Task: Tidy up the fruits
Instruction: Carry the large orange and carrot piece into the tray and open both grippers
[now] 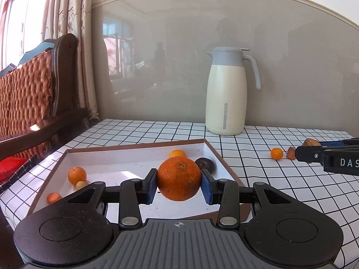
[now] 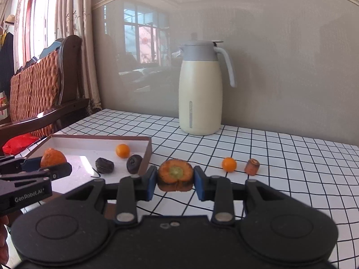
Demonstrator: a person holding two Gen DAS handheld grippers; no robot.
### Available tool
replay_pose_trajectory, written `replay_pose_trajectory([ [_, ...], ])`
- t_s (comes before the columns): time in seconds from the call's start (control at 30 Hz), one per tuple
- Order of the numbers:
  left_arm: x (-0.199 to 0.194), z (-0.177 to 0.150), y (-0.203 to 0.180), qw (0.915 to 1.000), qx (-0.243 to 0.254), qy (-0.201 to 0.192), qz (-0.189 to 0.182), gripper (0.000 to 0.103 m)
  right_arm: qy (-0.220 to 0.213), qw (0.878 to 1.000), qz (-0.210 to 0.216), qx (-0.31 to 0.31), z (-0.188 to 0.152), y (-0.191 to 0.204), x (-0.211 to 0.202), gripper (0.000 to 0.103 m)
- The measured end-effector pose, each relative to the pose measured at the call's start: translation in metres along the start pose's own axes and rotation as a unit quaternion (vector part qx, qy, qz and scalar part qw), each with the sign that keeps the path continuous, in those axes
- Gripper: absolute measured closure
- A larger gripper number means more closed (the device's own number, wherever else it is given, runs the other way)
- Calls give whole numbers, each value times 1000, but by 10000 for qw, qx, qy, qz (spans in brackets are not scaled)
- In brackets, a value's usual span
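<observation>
Orange (image 1: 178,178) sits clamped between the left gripper (image 1: 178,185) pads above the tray (image 1: 134,149), while the right gripper (image 2: 175,182), at three o'clock, clamps a carrot chunk (image 2: 175,175).

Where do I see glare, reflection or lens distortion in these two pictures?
Left wrist view: window light burns out at upper left, the glossy wall mirrors the room, and a sunlit patch lies in the tray. Right wrist view: the wall mirrors a window, and the grid cloth lines bend from fisheye distortion.
</observation>
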State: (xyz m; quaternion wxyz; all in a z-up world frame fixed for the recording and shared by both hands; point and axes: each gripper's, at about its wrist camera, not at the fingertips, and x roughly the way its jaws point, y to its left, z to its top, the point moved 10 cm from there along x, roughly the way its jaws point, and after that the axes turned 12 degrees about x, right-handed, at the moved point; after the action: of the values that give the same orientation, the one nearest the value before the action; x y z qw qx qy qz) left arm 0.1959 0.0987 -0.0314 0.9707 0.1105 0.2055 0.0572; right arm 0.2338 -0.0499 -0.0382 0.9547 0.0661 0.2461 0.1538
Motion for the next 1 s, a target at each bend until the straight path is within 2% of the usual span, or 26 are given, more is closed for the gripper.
replay_pose_trajectory([
  [0.33, -13, -5, 48, 9990, -167, -58, 422, 62, -5, 9984, 440, -347, -1, 56, 4, 77],
  [0.6, -16, -16, 91, 9966, -350, 0, 740, 62, 39, 9966, 638, -514, -5, 87, 11, 77],
  [1.0, -2, -13, 128, 9945, -454, 16, 942, 62, 6, 9943, 794, -707, 3, 130, 33, 77],
])
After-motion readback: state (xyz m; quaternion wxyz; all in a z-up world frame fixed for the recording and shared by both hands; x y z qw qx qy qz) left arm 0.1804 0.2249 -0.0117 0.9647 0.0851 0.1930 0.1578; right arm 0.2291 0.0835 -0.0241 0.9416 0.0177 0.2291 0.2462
